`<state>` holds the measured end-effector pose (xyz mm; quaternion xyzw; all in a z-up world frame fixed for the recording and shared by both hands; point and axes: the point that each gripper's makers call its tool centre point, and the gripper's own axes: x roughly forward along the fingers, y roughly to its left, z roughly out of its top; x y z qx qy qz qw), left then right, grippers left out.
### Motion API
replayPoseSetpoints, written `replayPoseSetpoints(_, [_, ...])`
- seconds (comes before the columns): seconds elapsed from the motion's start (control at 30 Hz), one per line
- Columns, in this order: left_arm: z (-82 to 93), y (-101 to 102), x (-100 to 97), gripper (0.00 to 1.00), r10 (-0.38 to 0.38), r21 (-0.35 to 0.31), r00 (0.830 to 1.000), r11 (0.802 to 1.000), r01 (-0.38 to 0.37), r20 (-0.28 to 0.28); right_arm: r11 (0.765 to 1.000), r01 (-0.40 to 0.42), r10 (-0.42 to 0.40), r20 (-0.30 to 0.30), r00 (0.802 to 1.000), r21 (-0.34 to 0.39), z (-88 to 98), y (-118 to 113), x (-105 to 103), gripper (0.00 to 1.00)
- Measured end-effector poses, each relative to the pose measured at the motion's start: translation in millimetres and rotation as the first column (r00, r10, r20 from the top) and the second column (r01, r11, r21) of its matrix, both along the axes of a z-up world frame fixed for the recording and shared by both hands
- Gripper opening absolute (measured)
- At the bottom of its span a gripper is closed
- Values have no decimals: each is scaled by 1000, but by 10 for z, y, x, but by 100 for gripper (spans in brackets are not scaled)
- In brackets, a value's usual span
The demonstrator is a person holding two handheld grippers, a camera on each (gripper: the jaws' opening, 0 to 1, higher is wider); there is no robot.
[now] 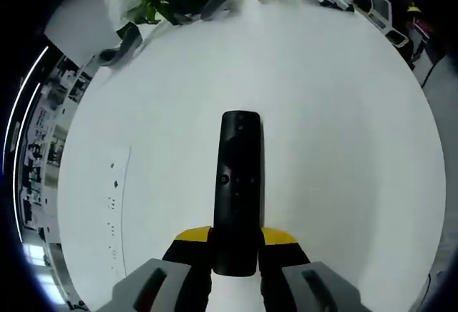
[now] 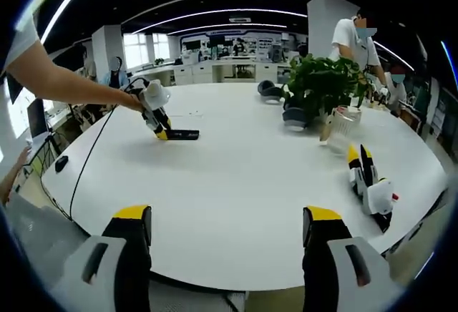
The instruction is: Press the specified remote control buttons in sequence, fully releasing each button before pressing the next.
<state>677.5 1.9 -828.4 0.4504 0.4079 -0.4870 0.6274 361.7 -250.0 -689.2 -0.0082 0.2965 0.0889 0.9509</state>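
Note:
The black remote lies lengthwise on the white table, its buttons facing up. My left gripper is shut on the remote's near end, a yellow-tipped jaw on each side. In the right gripper view, a person's arm holds that left gripper at the table's far left, with the remote sticking out flat from it. My right gripper hovers open over the table's near edge, well away from the remote, with nothing between its jaws.
A potted plant and a glass jar stand at the far right. Black rounded objects lie by the plant. A spare gripper rests on the table at right. A cable trails off the left edge. A person stands behind.

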Motion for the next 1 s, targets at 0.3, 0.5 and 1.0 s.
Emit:
replayPoseSetpoints(0.3, [12,13,4,28,5,-43,1000,999,-5,4,1000,-2,2,4,1000,1,8,2,3,91])
replayPoseSetpoints(0.5, [52,52,94,40,80,-83,996,994,-76,43,1000,2,-2,9,1000,3,20,-2,5,91])
replayPoseSetpoints(1.0, [85,338,296,75,472,-276,880,854,-440,58,1000,-1,1,17,1000,-1,35,2,10,91])
